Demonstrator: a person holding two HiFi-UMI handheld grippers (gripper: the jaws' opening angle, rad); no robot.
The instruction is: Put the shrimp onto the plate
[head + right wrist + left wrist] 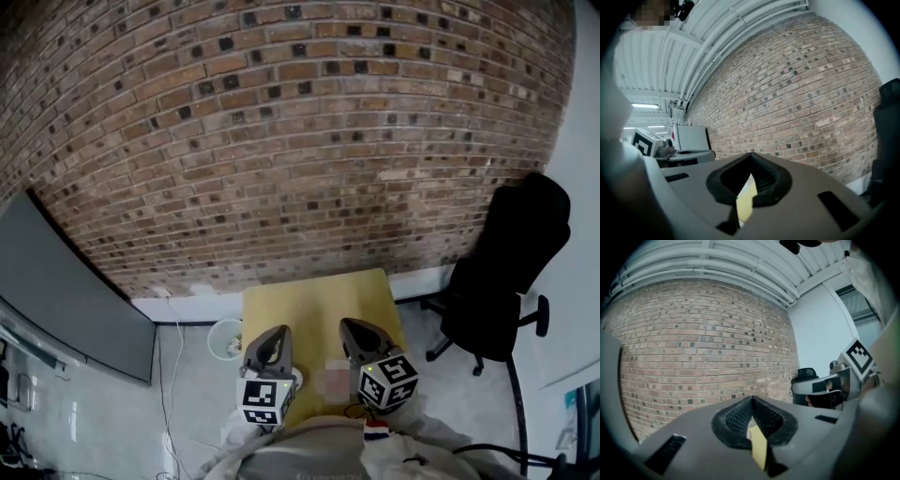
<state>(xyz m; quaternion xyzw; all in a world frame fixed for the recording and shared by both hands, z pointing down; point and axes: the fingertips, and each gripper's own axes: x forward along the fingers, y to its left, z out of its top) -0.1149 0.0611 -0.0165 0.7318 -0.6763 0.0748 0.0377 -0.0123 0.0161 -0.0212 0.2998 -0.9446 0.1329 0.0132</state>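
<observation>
Head view, bottom centre: I'm holding left gripper [274, 332] and right gripper [351, 325] clenched, empty, over the table [319, 295] (no shrimp showing); I'm judging the pickup unstarted, seeking it next.

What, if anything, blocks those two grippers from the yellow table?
Nothing visible does. The left gripper and right gripper hang shut over the near edge of the yellow table; no shrimp or plate shows.
</observation>
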